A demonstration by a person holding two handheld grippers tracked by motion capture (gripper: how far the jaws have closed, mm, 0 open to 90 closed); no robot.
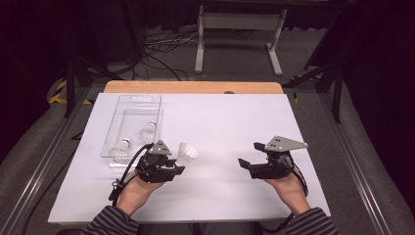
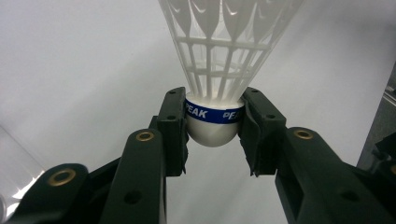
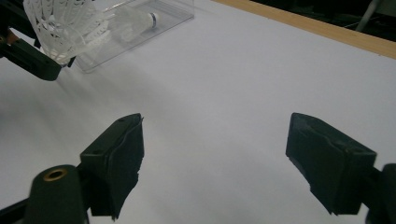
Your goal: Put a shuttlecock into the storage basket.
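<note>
My left tool (image 1: 178, 169) is clamped on a white shuttlecock (image 1: 186, 153), both pads pressed against its rounded cork at the blue band; in the left gripper view the shuttlecock (image 2: 219, 70) stands with its plastic skirt fanning up and away from the jaws, off the counter (image 1: 225, 122). My right tool (image 1: 248, 154) hangs over bare white counter well apart from the left, its jaws spread wide with nothing between them. Farther off, just beyond the left tool, a clear plastic tray (image 1: 139, 100) lies on the counter with two more shuttlecocks in it, one (image 1: 120, 148) at its near end and another (image 1: 147, 132) toward the middle. At the far edge a wooden strip (image 1: 193, 87) borders the counter.
</note>
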